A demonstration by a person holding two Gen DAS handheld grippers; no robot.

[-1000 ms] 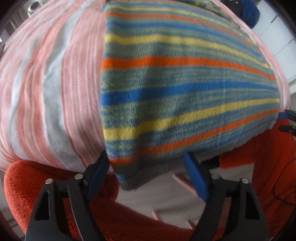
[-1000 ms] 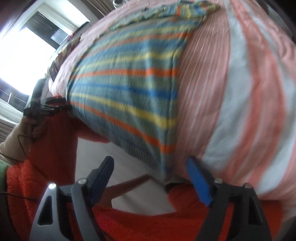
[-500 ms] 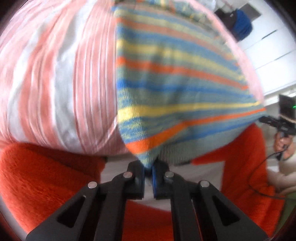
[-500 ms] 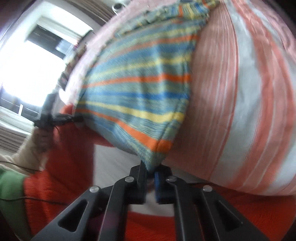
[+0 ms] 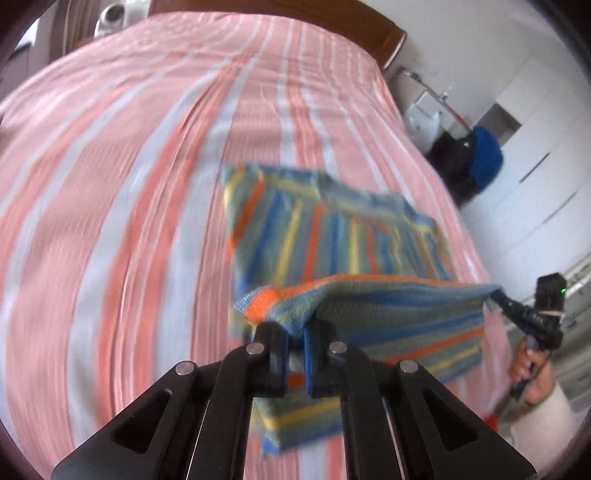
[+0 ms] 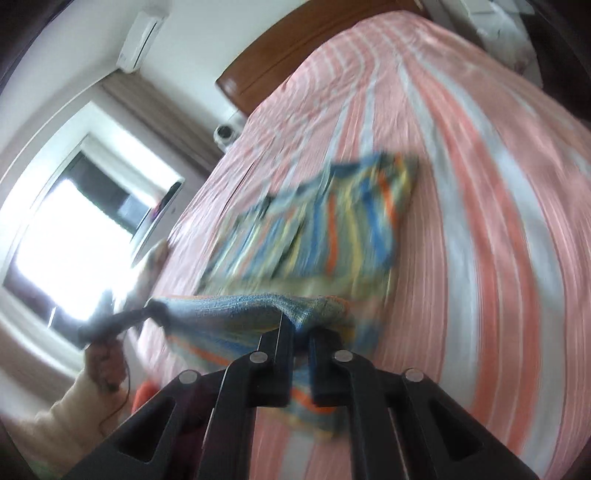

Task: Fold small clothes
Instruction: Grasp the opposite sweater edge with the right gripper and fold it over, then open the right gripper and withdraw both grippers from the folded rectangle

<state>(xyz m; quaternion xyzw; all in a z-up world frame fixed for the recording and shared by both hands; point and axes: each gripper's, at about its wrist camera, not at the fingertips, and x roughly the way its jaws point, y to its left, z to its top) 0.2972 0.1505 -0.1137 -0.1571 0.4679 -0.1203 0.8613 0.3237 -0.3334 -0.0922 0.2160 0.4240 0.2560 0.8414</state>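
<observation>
A small knitted garment [image 5: 332, 236] striped in blue, yellow, orange and grey-green lies on the pink-and-white striped bed [image 5: 129, 184]. Its near hem is lifted off the bed and stretched taut between both grippers. My left gripper [image 5: 295, 332] is shut on the left hem corner. My right gripper [image 6: 301, 330] is shut on the right hem corner; in the left wrist view it shows at the far right [image 5: 496, 295], held by a hand. The garment's far part [image 6: 332, 221] still rests flat on the bed. Both views are blurred by motion.
A wooden headboard [image 5: 332, 14] closes the bed's far end. White cupboards [image 5: 535, 166] and a blue-and-black bundle [image 5: 480, 158] stand to the right of the bed. A bright window [image 6: 55, 236] and a wall air conditioner [image 6: 140, 33] are on the left side.
Both grippers closed on the garment's lower hem corners at the bed's edge, then rose and swung over the bed, lifting the hem up and toward the far part.
</observation>
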